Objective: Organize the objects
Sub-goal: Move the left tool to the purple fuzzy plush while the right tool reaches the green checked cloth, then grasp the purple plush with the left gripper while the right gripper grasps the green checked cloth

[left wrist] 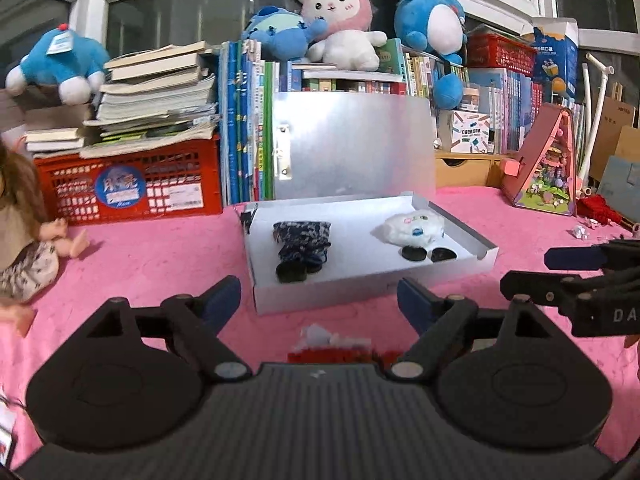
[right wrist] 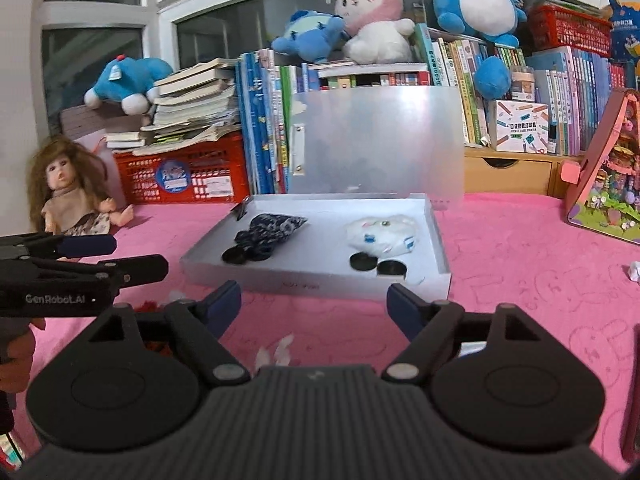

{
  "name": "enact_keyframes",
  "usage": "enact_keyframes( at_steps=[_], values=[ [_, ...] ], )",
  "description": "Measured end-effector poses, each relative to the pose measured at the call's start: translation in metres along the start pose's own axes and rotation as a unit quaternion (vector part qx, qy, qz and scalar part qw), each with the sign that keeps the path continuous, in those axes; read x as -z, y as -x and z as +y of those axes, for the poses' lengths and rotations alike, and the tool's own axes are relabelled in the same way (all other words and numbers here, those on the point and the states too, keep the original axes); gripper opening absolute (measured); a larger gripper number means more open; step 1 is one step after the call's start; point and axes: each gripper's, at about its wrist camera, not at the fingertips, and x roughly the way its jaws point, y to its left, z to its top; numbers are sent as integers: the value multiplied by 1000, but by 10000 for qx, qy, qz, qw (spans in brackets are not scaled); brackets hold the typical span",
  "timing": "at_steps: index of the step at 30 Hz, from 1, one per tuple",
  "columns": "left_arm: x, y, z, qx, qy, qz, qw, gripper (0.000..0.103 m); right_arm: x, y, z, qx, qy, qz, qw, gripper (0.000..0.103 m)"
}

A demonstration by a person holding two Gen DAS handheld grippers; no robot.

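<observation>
A shallow white box (left wrist: 360, 286) (right wrist: 280, 282) lies open on the pink cloth, its lid standing up behind. Inside lie a dark patterned doll garment (left wrist: 302, 240) (right wrist: 274, 226) with black shoes at the left, and a white fluffy doll garment (left wrist: 414, 228) (right wrist: 382, 232) with black shoes at the right. My left gripper (left wrist: 320, 304) is open and empty in front of the box, over a red and white small item (left wrist: 332, 346). My right gripper (right wrist: 314, 306) is open and empty before the box, over a white scrap (right wrist: 276, 350).
A doll (right wrist: 68, 192) (left wrist: 24, 240) sits at the left by a red crate (left wrist: 132, 180). Books and plush toys line the back. A pink toy house (left wrist: 548, 164) (right wrist: 608, 184) stands at the right. Each gripper shows in the other's view.
</observation>
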Motion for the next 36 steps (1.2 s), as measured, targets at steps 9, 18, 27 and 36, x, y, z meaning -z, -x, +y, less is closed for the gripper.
enact_keyframes(
  at_steps=[9,18,27,36],
  values=[
    [45,24,2,-130,-13,157,9998,89,42,22,23,-12,-11,9,10000,90],
    [66,33,6,-291,-56,226,9993,89,64,18,45,170,285,133,9994,91],
    [75,28,10,-354,24,379,9987,89,75,13,54,223,393,236,9987,91],
    [80,22,7,-349,-31,489,9982,89,78,10,58,164,456,274,9984,91]
  ],
)
